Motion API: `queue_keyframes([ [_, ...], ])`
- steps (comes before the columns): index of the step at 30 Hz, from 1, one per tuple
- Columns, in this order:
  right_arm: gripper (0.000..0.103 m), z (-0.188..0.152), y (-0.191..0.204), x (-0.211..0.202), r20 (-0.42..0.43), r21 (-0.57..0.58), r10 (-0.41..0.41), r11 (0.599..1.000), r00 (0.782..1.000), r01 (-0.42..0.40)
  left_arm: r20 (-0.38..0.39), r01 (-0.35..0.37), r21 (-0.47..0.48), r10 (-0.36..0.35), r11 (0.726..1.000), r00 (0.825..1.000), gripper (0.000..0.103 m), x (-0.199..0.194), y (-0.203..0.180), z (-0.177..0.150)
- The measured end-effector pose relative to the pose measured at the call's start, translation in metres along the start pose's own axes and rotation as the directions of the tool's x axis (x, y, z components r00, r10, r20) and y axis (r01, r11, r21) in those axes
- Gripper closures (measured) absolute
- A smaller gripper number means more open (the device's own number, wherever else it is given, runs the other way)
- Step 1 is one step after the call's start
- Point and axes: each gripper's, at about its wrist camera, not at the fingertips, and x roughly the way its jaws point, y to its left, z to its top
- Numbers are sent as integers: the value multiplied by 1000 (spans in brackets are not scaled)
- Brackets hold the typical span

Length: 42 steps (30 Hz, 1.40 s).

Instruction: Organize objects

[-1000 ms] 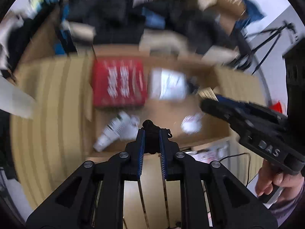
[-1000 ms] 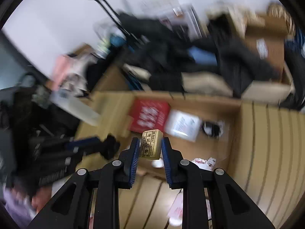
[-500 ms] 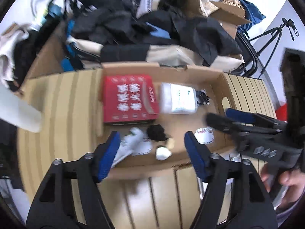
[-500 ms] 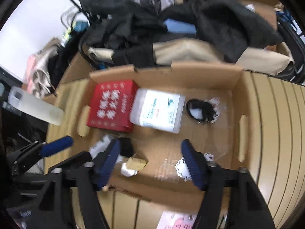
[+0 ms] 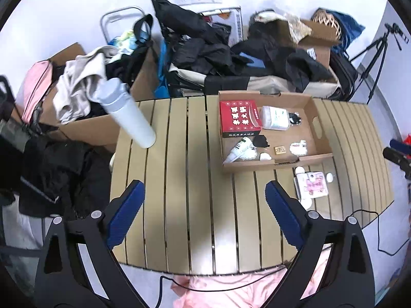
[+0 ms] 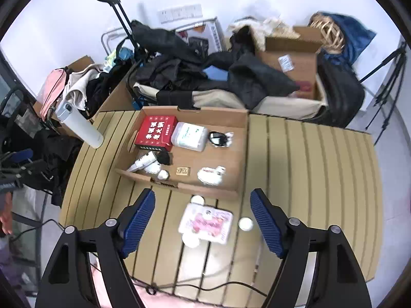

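A shallow cardboard box (image 5: 319, 131) (image 6: 242, 138) stands on the slatted table. It holds a red box (image 5: 240, 118) (image 6: 155, 132), a white tub (image 5: 274, 117) (image 6: 189, 136), a white tube (image 5: 237, 151) (image 6: 142, 163), a black lump (image 5: 261, 141) (image 6: 164, 157), a small gold block (image 5: 280, 149) (image 6: 183, 171) and a white sticker (image 5: 298, 148) (image 6: 211, 175). My left gripper (image 5: 204, 211) is open and empty, back over the table. My right gripper (image 6: 203, 220) is open and empty above a pink packet (image 6: 205, 223) (image 5: 312, 186).
Small white round caps (image 6: 245, 223) lie beside the pink packet. A white bottle (image 5: 128, 114) (image 6: 81, 125) stands at the table's left edge. Piled dark clothes and cardboard boxes (image 6: 290, 59) lie behind the table. A cable (image 6: 205, 286) runs along the near edge.
Both grippers opened and pulled back from the box. The black lump left my left gripper and the gold block left my right gripper; both now lie in the box.
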Motion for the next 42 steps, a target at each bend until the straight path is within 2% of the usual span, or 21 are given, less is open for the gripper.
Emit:
queue_keyframes([
  [6,23,-27,7,-44,63,1,38,999,997,-38,47,-1,43,-1,999,999,9,-47,-21,-28],
  [9,23,-48,15,-65,110,-34,53,998,993,-49,111,12,59,-18,998,994,7,-74,-34,-57],
  [10,23,-57,16,-72,130,-47,63,997,990,-57,150,20,53,-27,998,988,3,-84,-37,-73],
  [12,23,-87,20,-84,177,-94,83,993,981,-67,221,39,71,-54,997,974,0,-98,-45,-109],
  [15,23,-147,28,-89,220,-160,101,985,970,-67,267,39,82,-60,996,962,0,-102,-51,-161],
  [19,23,-230,33,-90,281,-157,90,987,955,-47,314,136,57,-147,989,938,0,-95,-55,-241],
  [20,23,-249,36,-88,295,-146,92,988,951,-50,326,126,37,-131,991,936,0,-91,-58,-254],
  [21,23,-269,35,-84,303,-123,100,990,948,-65,330,87,-11,-79,996,941,0,-81,-63,-266],
  [23,23,-292,32,-72,285,-54,104,994,953,-92,274,79,-56,-60,995,960,0,-62,-71,-274],
  [25,23,-302,25,-53,210,-13,107,994,972,-107,207,128,-47,-116,991,972,0,-48,-77,-274],
  [26,23,-303,22,-46,174,-19,87,996,981,-85,183,135,-34,-126,990,975,0,-45,-81,-272],
  [28,23,-305,16,-48,156,-18,9,1000,988,-6,180,133,-11,-129,991,975,0,-46,-86,-268],
  [31,23,-309,3,-75,173,-28,5,1000,985,0,199,151,-2,-147,989,969,0,-61,-83,-262],
  [33,23,-307,-8,-104,190,-53,-44,997,981,55,214,175,16,-175,984,961,0,-81,-75,-254],
  [34,23,-305,-12,-118,202,-68,-81,993,976,97,226,180,27,-181,983,957,0,-91,-72,-251],
  [36,23,-299,-21,-154,244,-90,-164,978,956,191,275,144,58,-155,988,949,0,-118,-62,-240],
  [38,23,-288,-28,-187,289,-106,-219,960,932,259,366,82,80,-106,993,924,0,-152,-50,-223],
  [39,23,-281,-31,-205,317,-118,-256,945,913,306,400,59,89,-90,994,912,0,-169,-45,-215],
  [42,23,-263,-38,-256,389,-131,-306,915,869,381,470,10,136,-73,991,880,0,-217,-35,-194],
])
